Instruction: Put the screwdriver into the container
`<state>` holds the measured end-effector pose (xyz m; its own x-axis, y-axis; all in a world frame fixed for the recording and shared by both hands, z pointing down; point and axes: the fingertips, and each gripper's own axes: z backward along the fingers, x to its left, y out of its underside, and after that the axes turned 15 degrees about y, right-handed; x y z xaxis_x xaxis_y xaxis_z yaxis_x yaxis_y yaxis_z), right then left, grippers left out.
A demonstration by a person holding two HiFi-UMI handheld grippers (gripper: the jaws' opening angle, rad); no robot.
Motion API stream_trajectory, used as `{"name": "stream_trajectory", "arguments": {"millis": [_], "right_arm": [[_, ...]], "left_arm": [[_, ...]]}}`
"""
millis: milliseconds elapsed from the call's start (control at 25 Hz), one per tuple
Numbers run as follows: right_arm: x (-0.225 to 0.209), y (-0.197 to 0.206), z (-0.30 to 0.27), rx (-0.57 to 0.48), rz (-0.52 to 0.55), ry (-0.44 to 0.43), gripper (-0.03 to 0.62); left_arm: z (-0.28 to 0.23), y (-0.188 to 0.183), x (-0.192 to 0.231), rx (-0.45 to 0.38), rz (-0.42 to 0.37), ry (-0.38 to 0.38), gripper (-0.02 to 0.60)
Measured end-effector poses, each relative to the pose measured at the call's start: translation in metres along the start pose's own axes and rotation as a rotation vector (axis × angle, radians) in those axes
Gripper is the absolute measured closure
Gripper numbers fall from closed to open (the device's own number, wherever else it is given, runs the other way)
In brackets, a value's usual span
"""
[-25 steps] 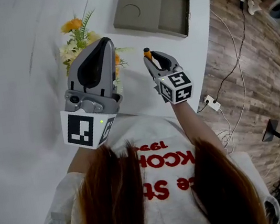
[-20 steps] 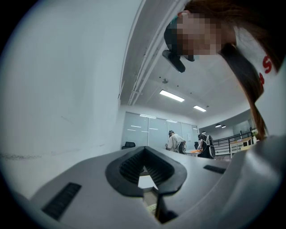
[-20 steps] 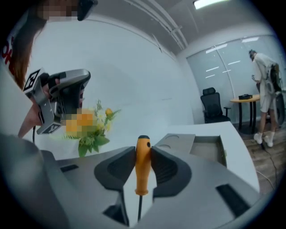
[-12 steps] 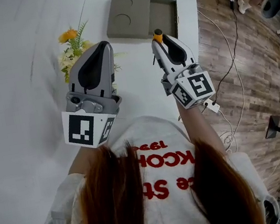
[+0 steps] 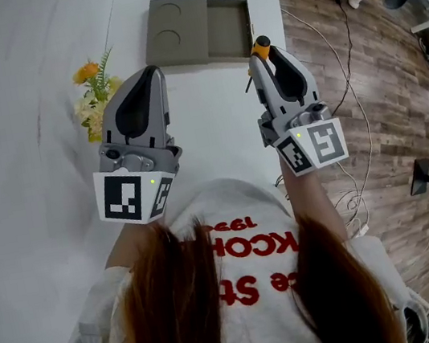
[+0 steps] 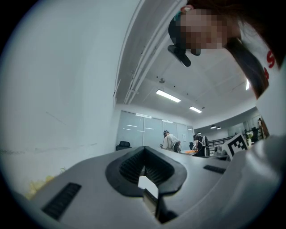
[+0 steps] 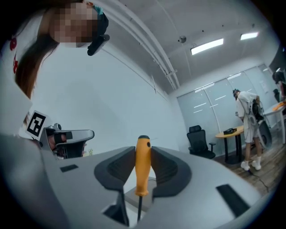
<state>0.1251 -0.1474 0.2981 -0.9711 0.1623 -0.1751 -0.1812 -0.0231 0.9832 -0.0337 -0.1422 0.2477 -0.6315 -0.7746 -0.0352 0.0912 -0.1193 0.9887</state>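
Observation:
The screwdriver [image 5: 262, 44] has an orange handle [image 7: 142, 164] and a thin dark shaft [image 7: 139, 208]. It hangs upright, handle up. My right gripper [image 5: 265, 54] is shut on the handle and held above the white table [image 5: 215, 126], close to the right end of the container [image 5: 175, 31]. The container is a flat grey box at the table's far end, with two round recesses on its left half and an open compartment [image 5: 227, 29] on its right. My left gripper [image 5: 144, 79] hovers to the left with its jaws together and nothing in them.
A bunch of yellow and orange flowers [image 5: 92, 97] lies on the table left of the left gripper. The table's right edge [image 5: 279, 1] drops to a wooden floor with cables [image 5: 346, 79]. People stand far back in the room [image 7: 248, 125].
My right gripper has risen and moved farther out and to the right with the screwdriver, from the table's middle to beside the container's right end. The left gripper has barely moved.

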Motion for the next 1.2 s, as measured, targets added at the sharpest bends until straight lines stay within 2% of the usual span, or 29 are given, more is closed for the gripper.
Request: {"name": "stream_trajectory", "arguments": {"millis": [280, 520, 760, 1200], "right_arm": [[-0.033, 0.002, 0.009, 0.006, 0.03, 0.088, 0.482], [-0.055, 0.009, -0.004, 0.065, 0.037, 0.109, 0.482], [-0.073, 0.054, -0.052, 0.194, 0.041, 0.084, 0.482], [-0.095, 0.146, -0.142, 0.32, 0.03, 0.064, 0.482]], "left_arm": [[-0.018, 0.013, -0.005, -0.002, 0.021, 0.043, 0.575], [-0.028, 0.013, -0.006, 0.02, 0.038, 0.052, 0.575], [-0.031, 0.02, -0.003, 0.047, 0.051, 0.045, 0.575], [-0.026, 0.031, 0.009, 0.045, 0.089, 0.015, 0.575]]}}
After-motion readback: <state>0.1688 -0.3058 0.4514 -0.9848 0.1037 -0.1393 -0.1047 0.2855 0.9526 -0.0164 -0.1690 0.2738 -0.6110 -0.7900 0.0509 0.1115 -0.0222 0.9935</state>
